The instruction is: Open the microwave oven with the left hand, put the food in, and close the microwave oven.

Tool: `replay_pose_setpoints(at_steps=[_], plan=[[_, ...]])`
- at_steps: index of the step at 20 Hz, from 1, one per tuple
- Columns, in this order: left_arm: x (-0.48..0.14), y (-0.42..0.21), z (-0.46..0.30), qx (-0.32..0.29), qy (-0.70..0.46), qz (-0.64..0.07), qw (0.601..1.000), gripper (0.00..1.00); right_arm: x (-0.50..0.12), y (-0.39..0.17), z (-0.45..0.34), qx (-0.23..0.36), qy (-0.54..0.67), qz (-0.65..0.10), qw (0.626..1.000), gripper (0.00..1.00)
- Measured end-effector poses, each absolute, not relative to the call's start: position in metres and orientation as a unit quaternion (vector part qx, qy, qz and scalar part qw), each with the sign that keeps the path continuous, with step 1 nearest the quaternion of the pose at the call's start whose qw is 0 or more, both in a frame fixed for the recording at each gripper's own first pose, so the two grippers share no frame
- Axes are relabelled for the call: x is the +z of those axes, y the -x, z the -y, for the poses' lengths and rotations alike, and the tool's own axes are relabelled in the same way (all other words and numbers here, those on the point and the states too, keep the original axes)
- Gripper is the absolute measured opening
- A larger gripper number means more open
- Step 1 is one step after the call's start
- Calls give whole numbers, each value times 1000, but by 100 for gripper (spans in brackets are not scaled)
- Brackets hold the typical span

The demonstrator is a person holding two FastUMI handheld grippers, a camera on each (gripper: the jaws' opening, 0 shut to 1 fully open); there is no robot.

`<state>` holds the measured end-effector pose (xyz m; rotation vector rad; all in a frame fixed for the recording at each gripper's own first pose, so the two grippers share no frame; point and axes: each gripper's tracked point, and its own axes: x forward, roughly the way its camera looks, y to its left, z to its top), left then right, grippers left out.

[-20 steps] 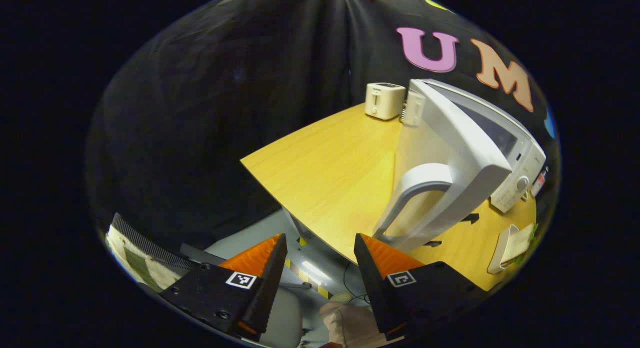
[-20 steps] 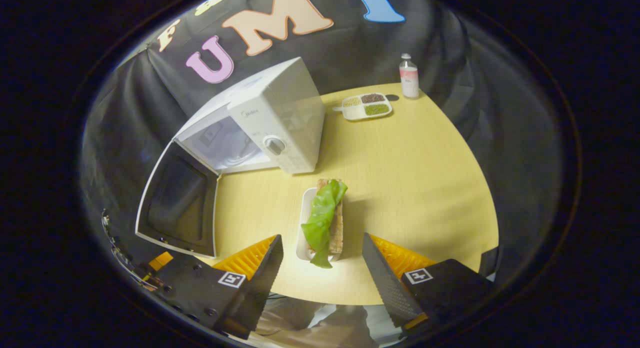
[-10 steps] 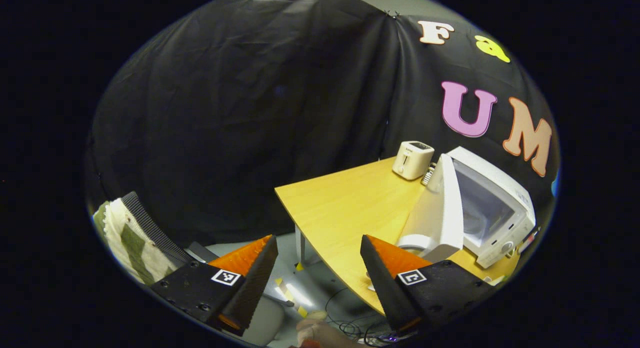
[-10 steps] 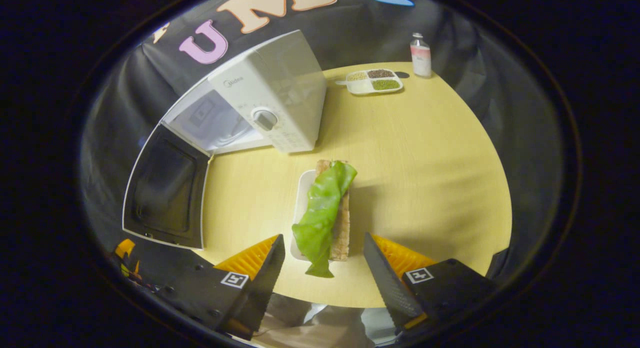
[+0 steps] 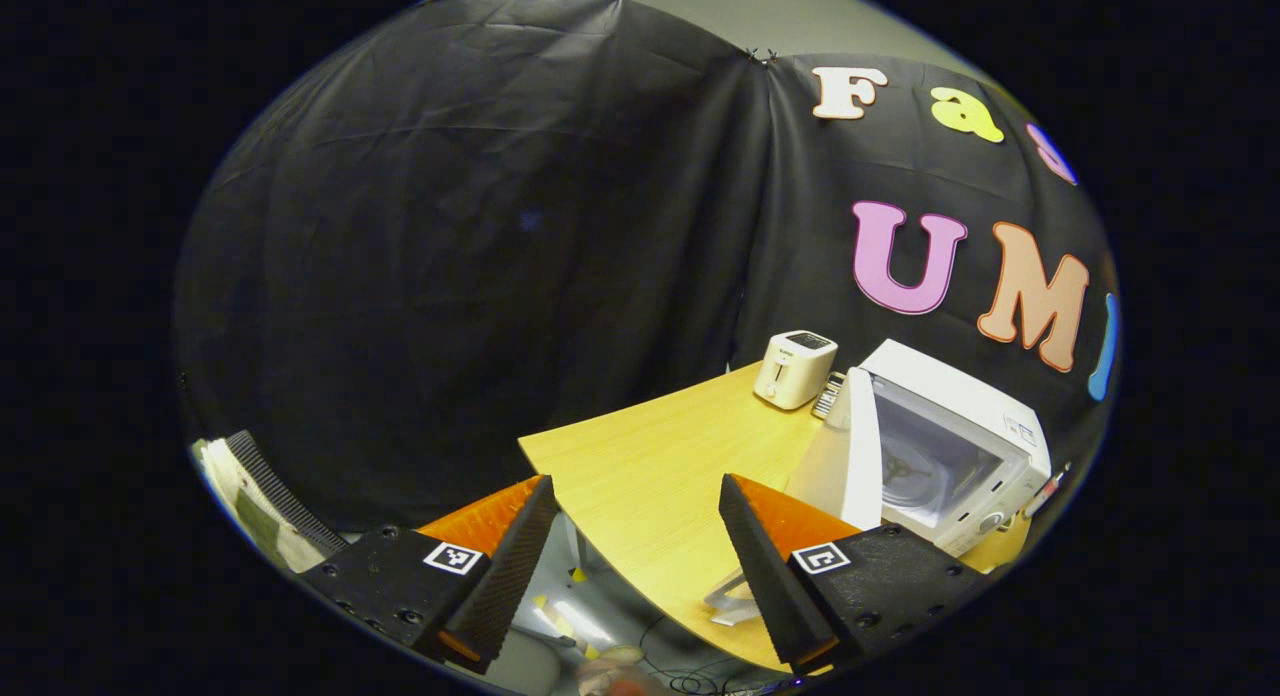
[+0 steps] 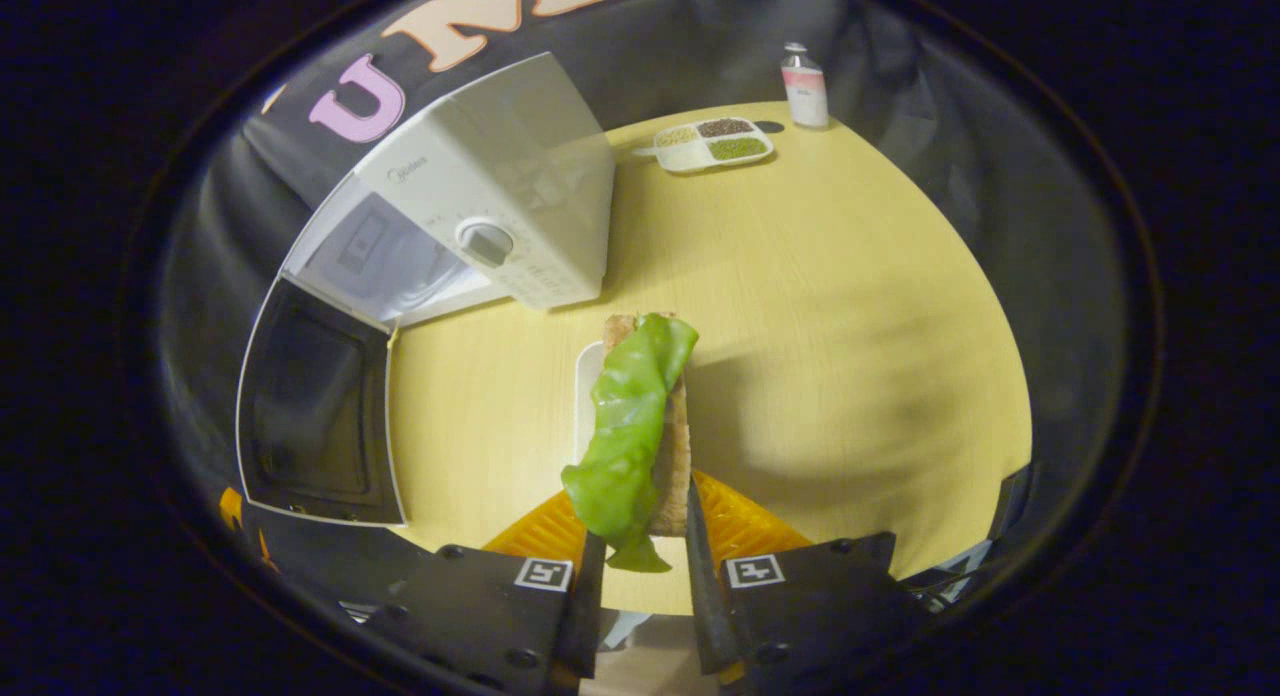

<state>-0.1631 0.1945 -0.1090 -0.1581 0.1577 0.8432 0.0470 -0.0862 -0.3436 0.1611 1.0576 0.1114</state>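
Observation:
The white microwave [image 6: 500,196] stands on the wooden table [image 6: 850,326] with its door [image 6: 315,406] swung wide open to the left. The food [image 6: 630,426], a slice of bread under a green lettuce leaf on a small white plate, lies in front of the microwave. My right gripper [image 6: 638,576] is shut on the near end of the food. In the left gripper view the microwave [image 5: 960,446] and its open door [image 5: 860,456] sit at the right. My left gripper [image 5: 635,536] is open and holds nothing, back off the table's corner.
A cream toaster [image 5: 795,368] stands at the table's far side behind the microwave. A divided tray of grains [image 6: 712,142] and a small bottle [image 6: 805,72] are at the far edge. The black cloth wall surrounds the table. Cables lie on the floor [image 5: 600,616].
My left gripper has drawn back from the microwave door, which stays open. My right gripper moved in over the food and went from open to shut on it.

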Motion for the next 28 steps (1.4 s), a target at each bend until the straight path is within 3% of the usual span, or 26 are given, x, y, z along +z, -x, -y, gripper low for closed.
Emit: replay_pose_setpoints(at_steps=[5,6,7,10,11,12,13,19,28], plan=[[-116,129,-221,353,49,-107,928,97,-327,-44,70,4,-116,-482,869,41],[-116,119,-225,337,50,-112,934,97,-322,-44,68,-9,-118,-473,873,34],[-117,108,-230,320,49,-116,939,97,-316,-42,68,-22,-117,-464,878,41],[-125,84,-244,285,51,-131,948,97,-293,-41,56,-52,-124,-436,890,41],[-127,78,-247,273,53,-135,951,97,-285,-40,50,-57,-130,-426,893,34],[-128,71,-251,263,55,-136,954,97,-278,-40,42,-59,-134,-418,897,41],[-130,65,-254,252,56,-137,956,96,-272,-40,34,-58,-139,-410,900,34],[-139,38,-262,195,52,-146,969,97,-266,-49,-47,-22,-209,-389,897,35],[-153,30,-273,161,38,-168,972,97,-281,-78,-182,91,-320,-355,874,35]])
